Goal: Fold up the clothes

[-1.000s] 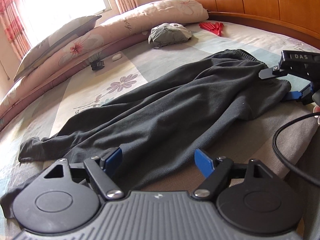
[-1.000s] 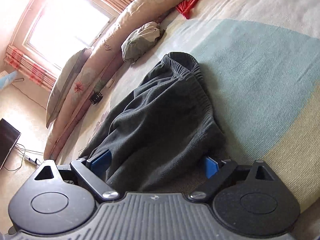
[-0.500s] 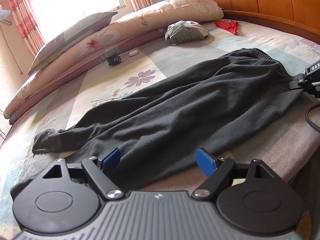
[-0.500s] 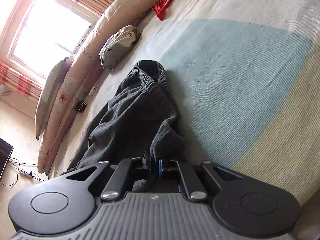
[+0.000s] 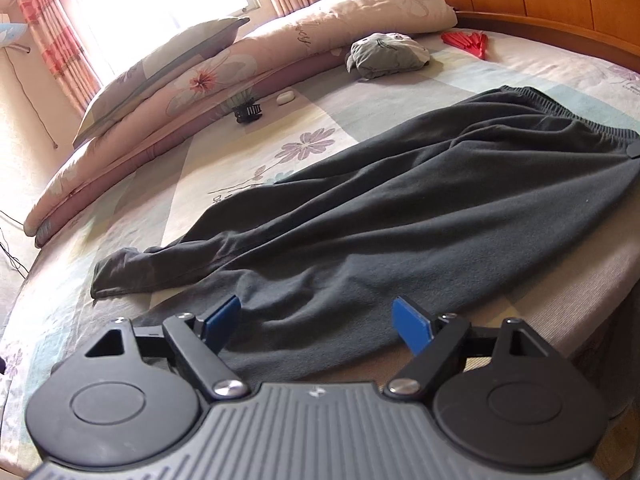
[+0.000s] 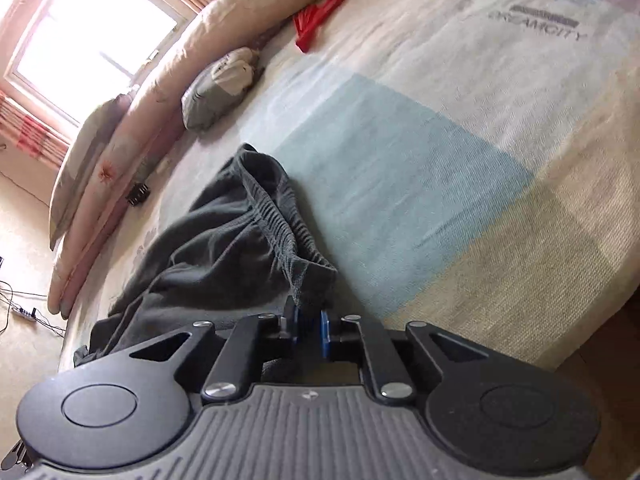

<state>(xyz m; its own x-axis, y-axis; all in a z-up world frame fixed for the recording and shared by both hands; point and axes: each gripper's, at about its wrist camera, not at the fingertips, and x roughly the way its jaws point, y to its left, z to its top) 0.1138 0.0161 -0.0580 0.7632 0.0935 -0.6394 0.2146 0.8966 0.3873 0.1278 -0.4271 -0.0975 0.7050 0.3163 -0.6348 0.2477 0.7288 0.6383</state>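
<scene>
Pinching trousers (image 6: 224, 256), right tongs (image 6: 308, 330) hide their corner.

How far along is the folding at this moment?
Early. Done: the dark trousers lie spread lengthwise on the bed, unfolded. In hand: the right gripper is shut on the waistband corner. The left gripper is open over the near leg, holding nothing. Left: every fold.
</scene>
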